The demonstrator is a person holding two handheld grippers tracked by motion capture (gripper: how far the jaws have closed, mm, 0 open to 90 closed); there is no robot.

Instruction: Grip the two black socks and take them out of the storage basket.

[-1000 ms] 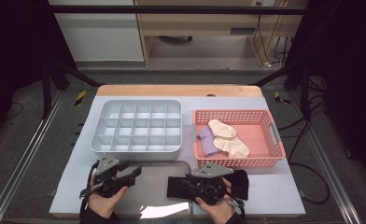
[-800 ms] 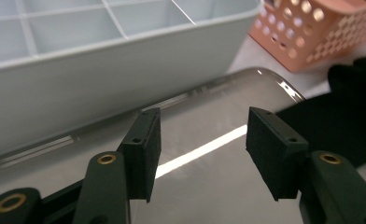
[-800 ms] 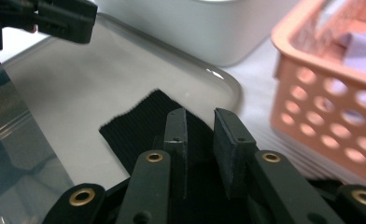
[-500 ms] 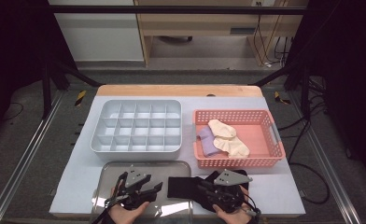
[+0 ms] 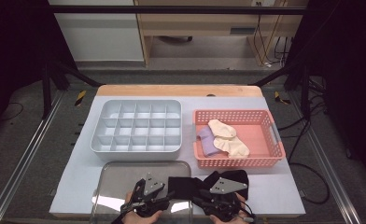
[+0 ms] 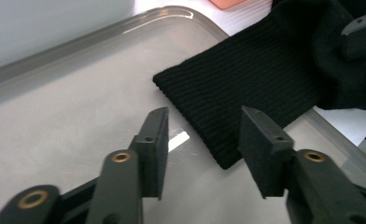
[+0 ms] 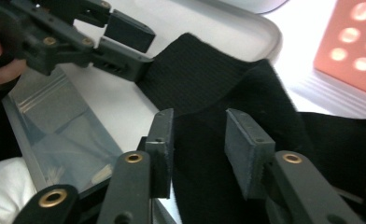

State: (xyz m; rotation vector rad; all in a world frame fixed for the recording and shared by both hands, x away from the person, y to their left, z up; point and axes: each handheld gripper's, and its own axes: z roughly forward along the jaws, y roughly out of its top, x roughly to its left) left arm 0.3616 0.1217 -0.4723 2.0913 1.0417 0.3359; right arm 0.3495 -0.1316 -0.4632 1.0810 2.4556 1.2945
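Black ribbed knit sock [image 5: 183, 186] lies bottom centre, cuff end on clear plastic tray lid [image 5: 120, 175], rest on tabletop [image 5: 274, 189]. Left tongs [image 6: 202, 135] wide over cuff corner; right tongs [image 7: 197, 140] apart, straddling sock, not clamped. Judgement: sock not yet grasped; grey compartment organiser [image 5: 137, 126] upper left stands empty. Coral basket [image 5: 274, 135] holds purple sock [image 5: 207, 140] and cream sock [image 5: 228, 137]; nothing blocks way.

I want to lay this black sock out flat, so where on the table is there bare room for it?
Bare white tabletop lies left of the clear tray, below the grey divided box. Another strip lies below the pink basket. The near middle is crowded: the black sock, left gripper and right gripper.
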